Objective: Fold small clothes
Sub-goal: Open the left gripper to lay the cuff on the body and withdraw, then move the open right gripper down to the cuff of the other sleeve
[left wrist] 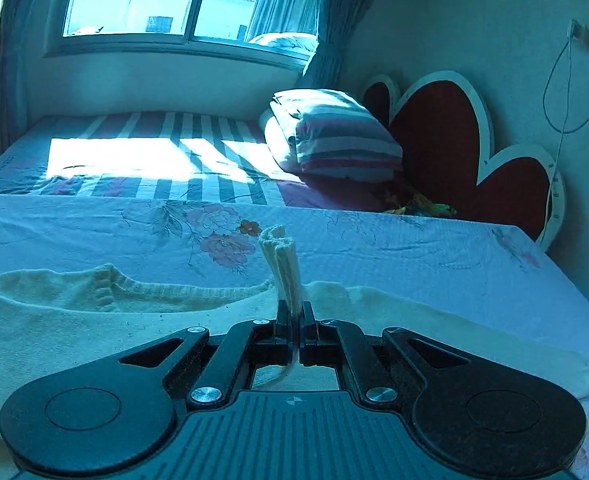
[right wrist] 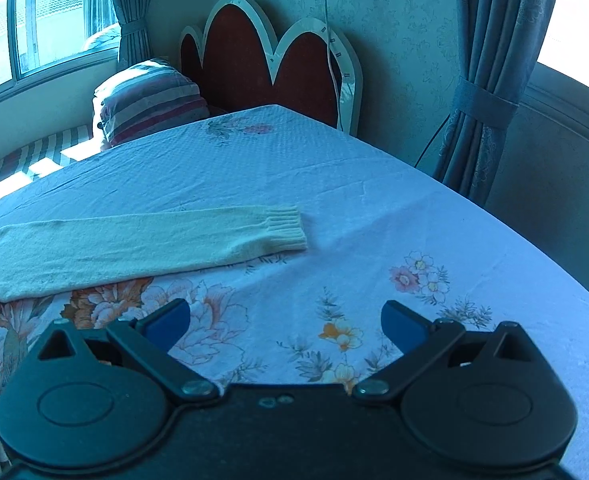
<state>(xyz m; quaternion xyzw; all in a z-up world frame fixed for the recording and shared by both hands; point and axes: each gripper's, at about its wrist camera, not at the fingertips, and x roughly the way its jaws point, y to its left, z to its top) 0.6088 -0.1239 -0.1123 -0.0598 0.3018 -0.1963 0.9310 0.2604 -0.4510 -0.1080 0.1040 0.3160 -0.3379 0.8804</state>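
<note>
**Cream sweater on the floral sheet, one cuff pinched**

While the left gripper [left wrist: 295, 312] has its jaws squeezed tight on a ribbed cuff [left wrist: 279, 268] of the cream sweater [left wrist: 94, 320], the right gripper [right wrist: 285, 320] just hangs with its blue-padded jaws spread wide and nothing between them. Under the right one there's only the floral sheet [right wrist: 374, 208], flowers and all.

From the left wrist view, the pinched cuff sticks up past the fingertips in a bunched strip, and the sweater body lies flat right behind it, neckline [left wrist: 134, 288] facing the far side of the bed. From the right wrist view, the other sleeve [right wrist: 142, 240] lies stretched out flat across the sheet, its ribbed end pointing right, a bit ahead of the open jaws and not touching them.

Further back, a striped pillow [left wrist: 342, 140] sits by the red scalloped headboard [left wrist: 446, 136], with a striped sheet [left wrist: 154, 148] in a sunny patch beside it. A white cable [left wrist: 562, 80] hangs down the wall. Farthest off are the window [left wrist: 166, 0] and the curtains [right wrist: 478, 80].
</note>
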